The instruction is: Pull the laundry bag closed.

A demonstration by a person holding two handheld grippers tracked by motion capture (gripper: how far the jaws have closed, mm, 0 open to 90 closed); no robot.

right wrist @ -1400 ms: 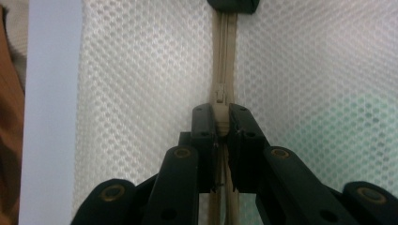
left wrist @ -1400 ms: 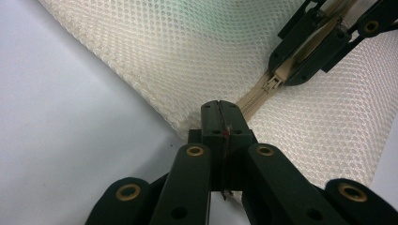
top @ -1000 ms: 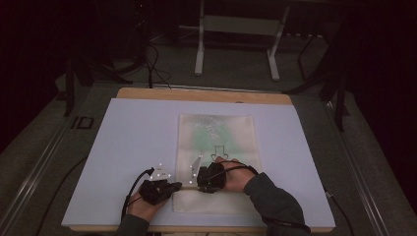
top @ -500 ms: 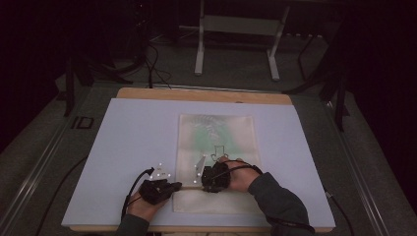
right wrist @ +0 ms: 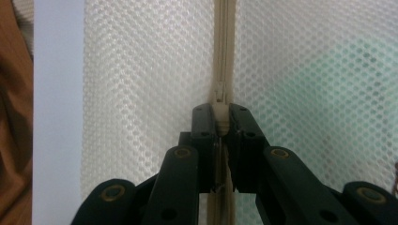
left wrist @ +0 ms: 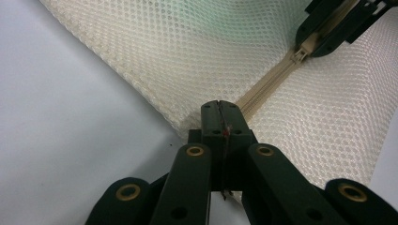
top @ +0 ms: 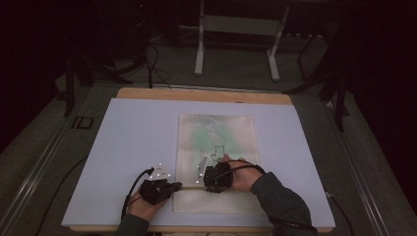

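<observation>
A cream mesh bag (top: 216,129) lies flat on the pale mat (top: 128,137), with something green (top: 209,140) showing through its far half. A zipper (right wrist: 224,47) runs across the bag's near part. At the bag's left edge, my left gripper (top: 179,186) (left wrist: 219,112) is shut on the end of the zipper tape (left wrist: 263,91). My right gripper (top: 206,182) (right wrist: 219,117) points left along the zipper and is shut on the zipper slider (right wrist: 219,108). The left gripper view shows the right gripper (left wrist: 307,49) pinching the slider a short way up the zipper.
The mat covers a wooden table (top: 196,94) whose far edge shows as a brown strip. Beyond the table stand the metal legs of a stand (top: 199,44) and dark cables on the floor. Bare mat lies left and right of the bag.
The right gripper has edged slightly to the right along the zipper. The left gripper has stayed put on the bag's edge.
</observation>
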